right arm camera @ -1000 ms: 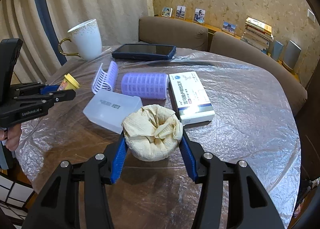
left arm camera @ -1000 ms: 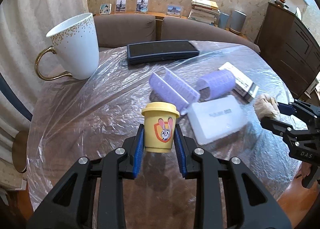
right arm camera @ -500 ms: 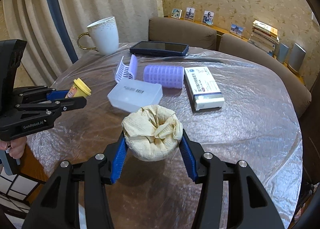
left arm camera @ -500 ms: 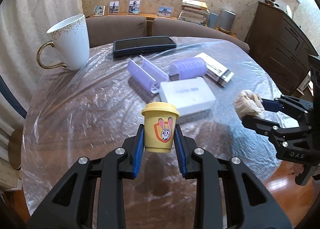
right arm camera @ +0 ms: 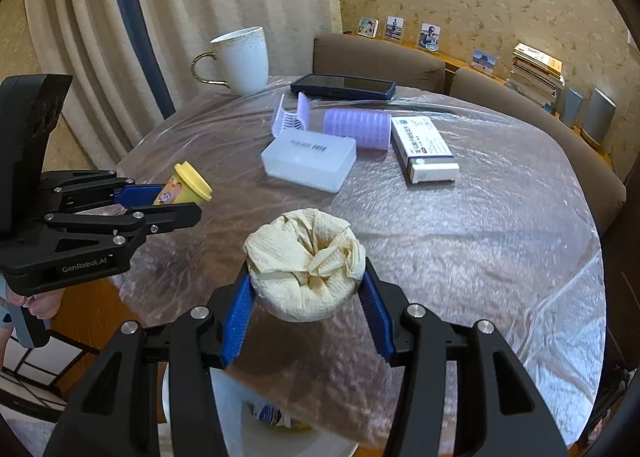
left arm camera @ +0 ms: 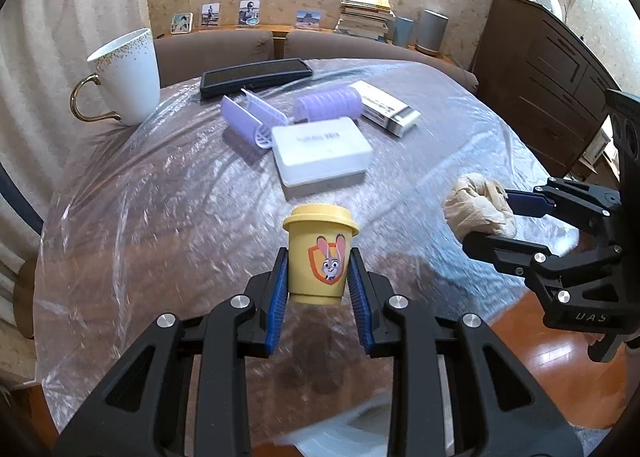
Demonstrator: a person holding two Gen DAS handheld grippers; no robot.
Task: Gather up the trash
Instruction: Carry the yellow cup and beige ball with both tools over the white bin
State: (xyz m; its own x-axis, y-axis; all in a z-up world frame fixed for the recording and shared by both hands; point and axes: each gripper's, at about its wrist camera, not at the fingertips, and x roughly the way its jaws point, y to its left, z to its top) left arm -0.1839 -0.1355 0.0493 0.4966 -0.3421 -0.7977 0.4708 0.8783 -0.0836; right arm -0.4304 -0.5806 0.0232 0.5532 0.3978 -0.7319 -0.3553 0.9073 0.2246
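Now both loads hang over the near edge of the desk [right arm camera: 500, 257]: left hand-held gripper [left arm camera: 319, 277] clamped on the yellow cup [left arm camera: 320, 257], right hand-held gripper [right arm camera: 306, 297] clamped on the crumpled paper wad [right arm camera: 304, 261]. White bin [right arm camera: 256, 433] sits directly below the right one, nearer.

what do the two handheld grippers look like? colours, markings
Both are matte black plastic frames with silver screw heads and ribbed blue pads on the fingers. The left gripper has white "GenRobot.AI" lettering on its side. The right gripper shows pale letters that read roughly "DAS", upside down. No cables or sleeves in view.
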